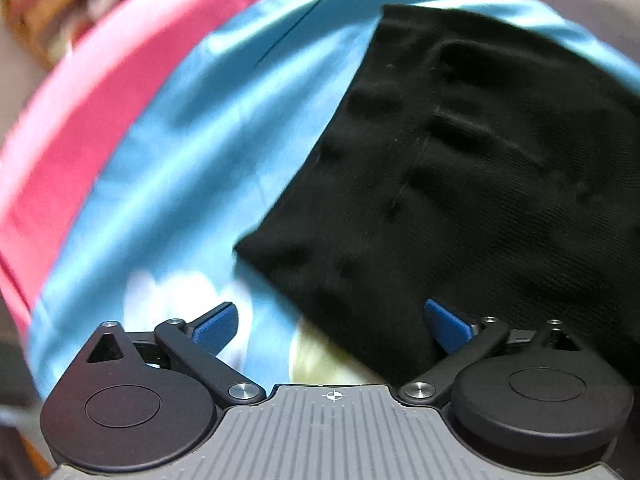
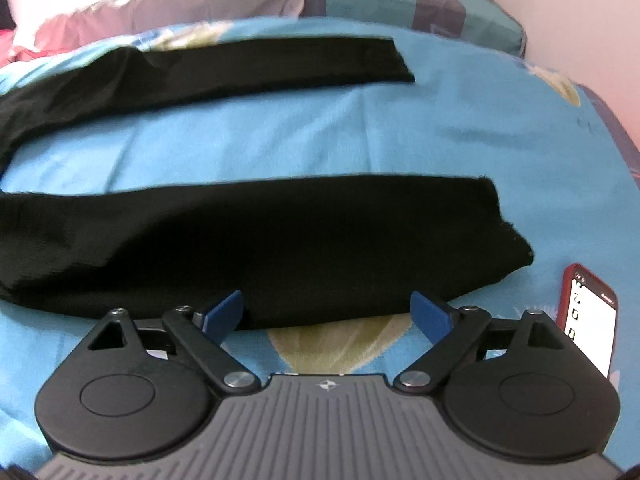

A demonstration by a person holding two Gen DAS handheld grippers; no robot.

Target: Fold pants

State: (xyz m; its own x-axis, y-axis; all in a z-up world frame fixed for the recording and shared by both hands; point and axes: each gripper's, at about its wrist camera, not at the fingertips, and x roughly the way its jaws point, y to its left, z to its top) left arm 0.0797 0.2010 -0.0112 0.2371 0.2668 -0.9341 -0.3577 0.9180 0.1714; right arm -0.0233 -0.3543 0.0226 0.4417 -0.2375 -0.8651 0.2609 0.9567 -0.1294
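Right wrist view: my right claw (image 2: 327, 312) is hanging released over the pants (image 2: 256, 240), black ribbed knit, both legs running crosswise ahead, hems pointing right. My left claw (image 1: 332, 326) is gaping too, nothing gripped, the waist corner lying just ahead on blue sheet (image 1: 192, 152).

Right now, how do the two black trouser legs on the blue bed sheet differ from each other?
The near leg lies close by the right gripper's fingers and looks wider; the far leg lies further up the blue sheet and looks narrower, though distance may explain that. The near leg's cuff end looks uneven and slanted; the far leg's end is cut squarer. Both are black, lie flat, and point the same way, apart from each other.
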